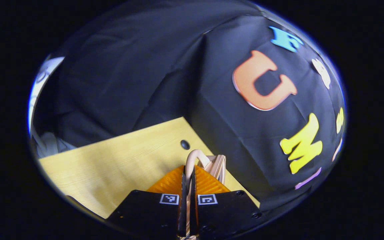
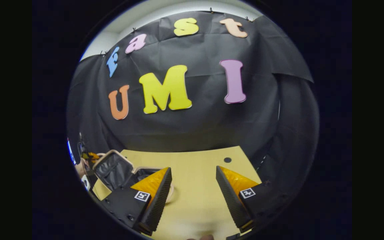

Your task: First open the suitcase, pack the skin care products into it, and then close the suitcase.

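My left gripper [image 1: 187, 173] is shut on a thin beige edge of the suitcase [image 1: 208, 160], which rises between the fingers above the wooden table [image 1: 118, 160]. In the right gripper view the suitcase [image 2: 112, 170] stands open at the far left, its beige-rimmed lid tilted up and its black lining showing. A hand [image 2: 80, 170] with the left gripper [image 2: 91, 156] is at the lid's upper left corner. My right gripper [image 2: 193, 173] is open above the bare table [image 2: 195, 203], with nothing between its fingers, to the right of the suitcase.
A small round hole [image 2: 227, 159] marks the table near its far right corner, and the hole [image 1: 185, 144] also lies just beyond the left fingers. Black cloth walls close in behind and beside the table.
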A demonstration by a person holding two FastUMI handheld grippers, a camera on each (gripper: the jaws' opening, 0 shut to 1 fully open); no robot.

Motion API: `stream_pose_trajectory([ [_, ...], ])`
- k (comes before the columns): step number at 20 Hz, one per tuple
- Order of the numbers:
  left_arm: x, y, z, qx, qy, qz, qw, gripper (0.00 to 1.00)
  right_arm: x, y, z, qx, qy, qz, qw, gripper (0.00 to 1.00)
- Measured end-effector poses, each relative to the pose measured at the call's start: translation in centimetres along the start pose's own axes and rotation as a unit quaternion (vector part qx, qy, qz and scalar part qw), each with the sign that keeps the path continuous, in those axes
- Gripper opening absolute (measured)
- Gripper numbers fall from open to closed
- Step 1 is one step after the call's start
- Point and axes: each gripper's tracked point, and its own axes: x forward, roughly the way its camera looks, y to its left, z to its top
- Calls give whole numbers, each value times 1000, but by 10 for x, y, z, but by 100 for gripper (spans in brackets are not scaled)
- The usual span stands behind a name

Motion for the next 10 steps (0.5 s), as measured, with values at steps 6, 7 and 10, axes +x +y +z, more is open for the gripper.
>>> stream_pose_trajectory([
  [6, -66, -135, -21, 174, -90, -23, 980, 6, -19, -57, 1, 19, -5, -42, 999, 79],
  [7, -74, -152, -32, 199, -102, -18, 975, 6, -23, -66, 2, 18, -6, -47, 999, 79],
  [10, -96, -208, -80, 291, -126, -38, 948, 6, -34, -89, 6, 20, -16, -61, 998, 79],
])
